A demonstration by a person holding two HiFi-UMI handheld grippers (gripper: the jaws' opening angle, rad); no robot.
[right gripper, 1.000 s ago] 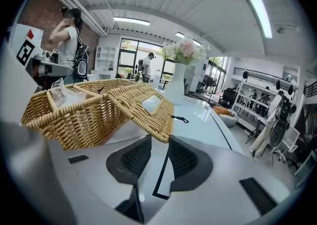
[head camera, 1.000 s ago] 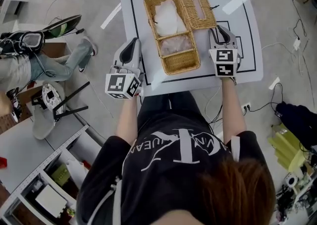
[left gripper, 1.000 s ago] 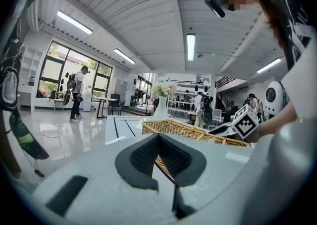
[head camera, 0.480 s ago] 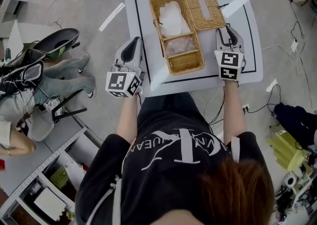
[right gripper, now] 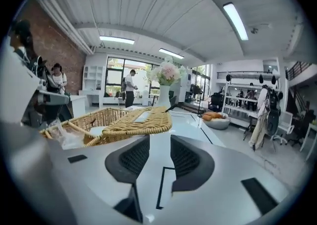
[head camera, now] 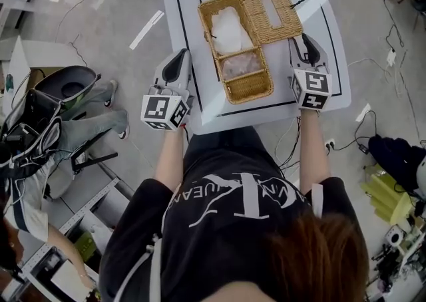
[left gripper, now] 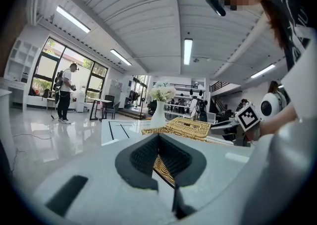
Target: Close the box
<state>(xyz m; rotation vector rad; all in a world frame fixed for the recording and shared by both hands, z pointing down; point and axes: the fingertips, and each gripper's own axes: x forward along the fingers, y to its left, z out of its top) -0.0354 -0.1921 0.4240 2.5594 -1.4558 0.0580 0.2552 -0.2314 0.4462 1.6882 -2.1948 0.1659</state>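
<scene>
Moved: your right gripper jaws, opening wider, empty.
Left gripper: jaws together.
Box: lid open at 1 o'clock; closing not begun.

I can read very little here. The person's black cotton T-shirt, at six o'clock in my head view, carries a large white "K" monogram. The smaller white lettering across it is illegible.

Opening wider at the right tongs, with nothing between. Edged a little farther right of the lid than a second ago. Left of the desk, slid down the picture: a bystander's legs and a black seat.
</scene>
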